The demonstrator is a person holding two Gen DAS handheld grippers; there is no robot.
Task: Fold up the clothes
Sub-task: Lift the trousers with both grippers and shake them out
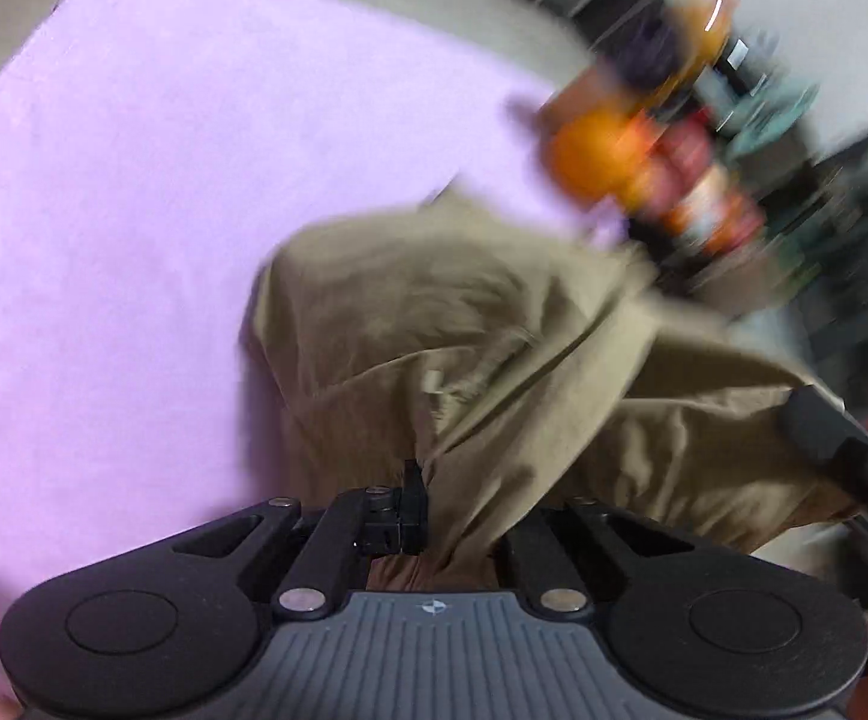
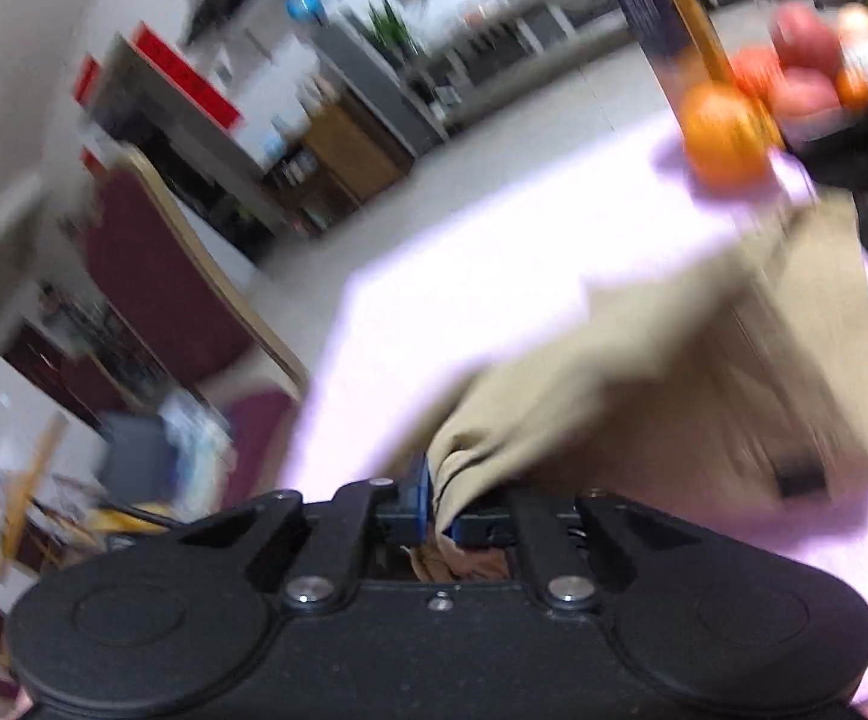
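Note:
A khaki garment (image 1: 463, 324) lies bunched on a table covered with a lilac cloth (image 1: 104, 210). My left gripper (image 1: 434, 510) is shut on a fold of the garment at its near edge. My right gripper (image 2: 439, 516) is shut on another edge of the same garment (image 2: 703, 360), which stretches away to the right over the lilac cloth (image 2: 493, 276). The right gripper's black arm (image 1: 835, 438) shows at the right of the left wrist view, against the garment. Both views are motion-blurred.
An orange (image 1: 589, 156) and a pile of fruit and packets (image 1: 703, 192) sit at the far table edge; they also show in the right wrist view (image 2: 724, 132). A maroon chair (image 2: 176, 288) and shelves (image 2: 194, 102) stand beyond the table's left side.

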